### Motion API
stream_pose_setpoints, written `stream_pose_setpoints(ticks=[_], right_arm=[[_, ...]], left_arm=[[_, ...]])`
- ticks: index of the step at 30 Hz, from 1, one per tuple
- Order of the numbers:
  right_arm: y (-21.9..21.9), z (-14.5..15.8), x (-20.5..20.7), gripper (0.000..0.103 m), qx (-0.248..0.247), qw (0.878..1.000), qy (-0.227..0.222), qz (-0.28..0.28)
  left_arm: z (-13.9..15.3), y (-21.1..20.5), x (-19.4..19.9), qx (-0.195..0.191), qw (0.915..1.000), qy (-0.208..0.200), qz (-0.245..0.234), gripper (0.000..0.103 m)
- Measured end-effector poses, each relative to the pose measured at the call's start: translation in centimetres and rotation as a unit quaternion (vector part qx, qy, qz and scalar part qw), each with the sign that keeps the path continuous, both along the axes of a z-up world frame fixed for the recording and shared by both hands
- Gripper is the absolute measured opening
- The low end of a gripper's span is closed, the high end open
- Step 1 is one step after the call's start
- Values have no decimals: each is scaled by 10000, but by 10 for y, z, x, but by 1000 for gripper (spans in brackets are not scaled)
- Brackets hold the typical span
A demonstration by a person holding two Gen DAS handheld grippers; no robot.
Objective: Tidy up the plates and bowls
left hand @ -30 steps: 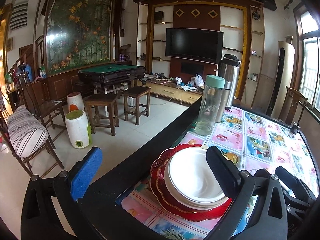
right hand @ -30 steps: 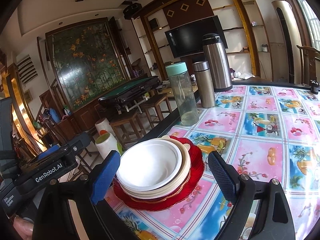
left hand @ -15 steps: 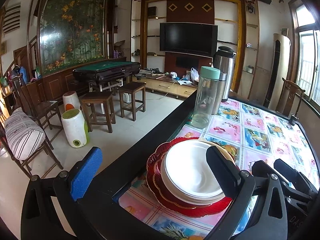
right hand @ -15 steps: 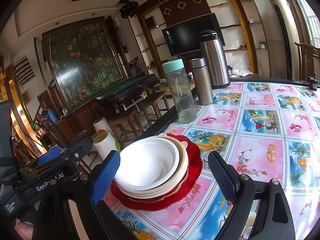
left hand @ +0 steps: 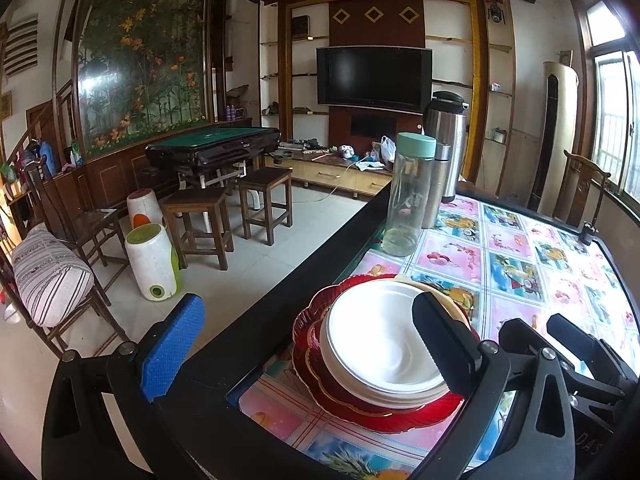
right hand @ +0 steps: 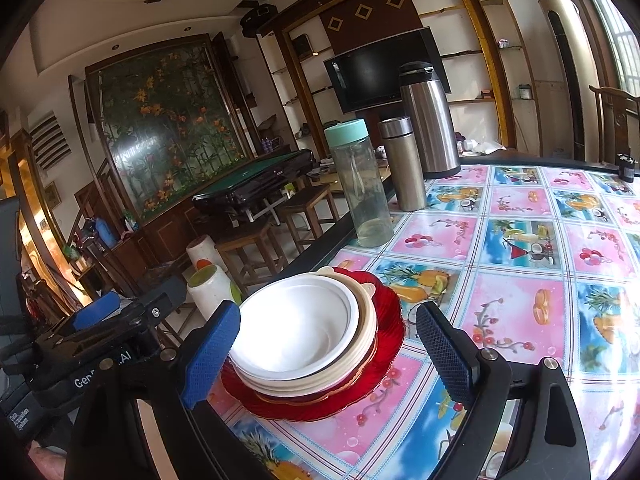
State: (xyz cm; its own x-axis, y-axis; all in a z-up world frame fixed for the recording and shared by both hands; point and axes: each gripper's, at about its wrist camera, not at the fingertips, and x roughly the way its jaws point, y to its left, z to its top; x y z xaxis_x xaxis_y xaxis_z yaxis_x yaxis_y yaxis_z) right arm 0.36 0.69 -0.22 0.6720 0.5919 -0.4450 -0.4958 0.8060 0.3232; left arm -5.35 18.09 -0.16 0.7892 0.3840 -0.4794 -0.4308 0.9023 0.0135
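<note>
A stack of dishes stands near the table's left edge: a white bowl (left hand: pixel 380 344) (right hand: pixel 298 334) on top, a cream plate (right hand: pixel 366 322) under it, and a red scalloped plate (left hand: pixel 384 412) (right hand: pixel 380 384) at the bottom. My left gripper (left hand: pixel 308 344) is open and empty, held above the table edge, its right finger overlapping the stack in view. My right gripper (right hand: pixel 328 358) is open too, with the stack seen between its fingers and nothing gripped. The left gripper's body (right hand: pixel 100 340) shows at the lower left of the right wrist view.
A clear bottle with a teal cap (left hand: pixel 408 196) (right hand: pixel 360 184), a small steel flask (right hand: pixel 402 164) and a tall steel thermos (left hand: pixel 446 144) (right hand: pixel 430 118) stand further back on the fruit-patterned tablecloth (right hand: pixel 520 312). The black table rim (left hand: pixel 304 276) runs left of the stack. Stools and chairs stand on the floor beyond.
Both grippers have shifted slightly, so the stack sits a little closer and more centred in each view. The dishes have not moved and both grippers stay open.
</note>
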Motion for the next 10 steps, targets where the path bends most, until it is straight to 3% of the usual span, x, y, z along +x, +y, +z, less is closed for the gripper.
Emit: stream_pose_setpoints(ticks=[10], right_arm=[[-1,0,-1,91,12,10000,16,-1]], left_arm=[[-2,8,2,-219,9997,-4,65,103]])
